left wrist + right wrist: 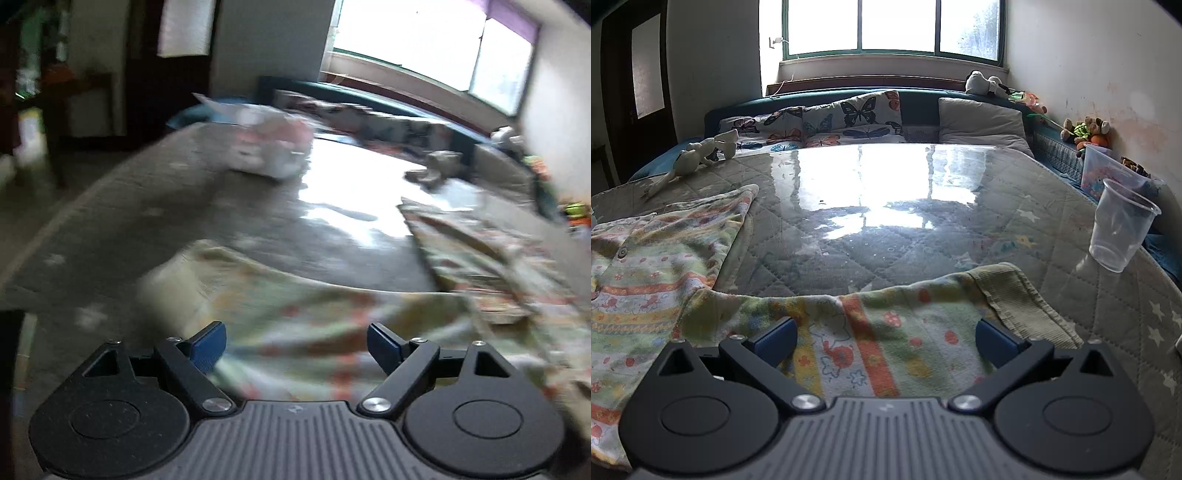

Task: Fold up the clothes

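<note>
While both tools stand with their blue pads apart and nothing clamped, the step in hand looks like choosing the next grip on the patterned garment; the right gripper hangs over a sleeve or leg of it, whose ribbed cuff lies just beyond the right-hand pad, and the cloth lies flat under the open jaws, not pinched; the left gripper shows the same printed cloth below it, though that view is smeared, so I cannot tell which edge it faces. To do this well, I would bring each tool down on an outer edge, take a single layer near the cuff, and close only once cloth sits between the pads; lift low and carry the limb across the body of the garment, which spreads on the quilted mattress to the left. Further off, the clear plastic cup near the right edge could be knocked by a wide swing; pillows lie beneath the window.
</note>
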The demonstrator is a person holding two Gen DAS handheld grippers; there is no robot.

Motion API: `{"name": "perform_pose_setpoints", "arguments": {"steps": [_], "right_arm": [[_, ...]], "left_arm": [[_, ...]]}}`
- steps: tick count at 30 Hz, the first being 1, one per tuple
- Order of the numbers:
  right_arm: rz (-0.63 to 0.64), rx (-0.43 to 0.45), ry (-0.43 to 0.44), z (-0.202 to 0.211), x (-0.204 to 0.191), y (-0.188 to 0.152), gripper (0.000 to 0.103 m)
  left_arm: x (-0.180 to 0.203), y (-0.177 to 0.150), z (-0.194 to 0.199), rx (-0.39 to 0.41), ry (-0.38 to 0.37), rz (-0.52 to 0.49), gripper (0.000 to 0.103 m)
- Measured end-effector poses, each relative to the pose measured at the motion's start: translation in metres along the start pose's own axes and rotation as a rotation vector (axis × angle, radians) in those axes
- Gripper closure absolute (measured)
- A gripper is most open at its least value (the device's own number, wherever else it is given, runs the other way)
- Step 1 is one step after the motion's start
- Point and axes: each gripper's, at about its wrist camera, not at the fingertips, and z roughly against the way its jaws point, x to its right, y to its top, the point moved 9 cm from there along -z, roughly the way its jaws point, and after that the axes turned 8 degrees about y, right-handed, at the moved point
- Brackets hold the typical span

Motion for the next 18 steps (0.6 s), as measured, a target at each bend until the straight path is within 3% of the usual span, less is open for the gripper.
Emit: {"name": "perform_pose_setpoints", "arguments": {"steps": [10,18], "right_arm": [[-0.002,0.000,0.000,-0.001,0.000,0.000,0.000],[-0.002,0.000,0.000,-0.001,0.000,0.000,0.000]], "left_arm": [[0.009,0.004,-0.012,-0.060,0.134,-0.049,0.000],[0.013,0.006,-0.014,-0.066,0.171,-0.070,0.000]]}}
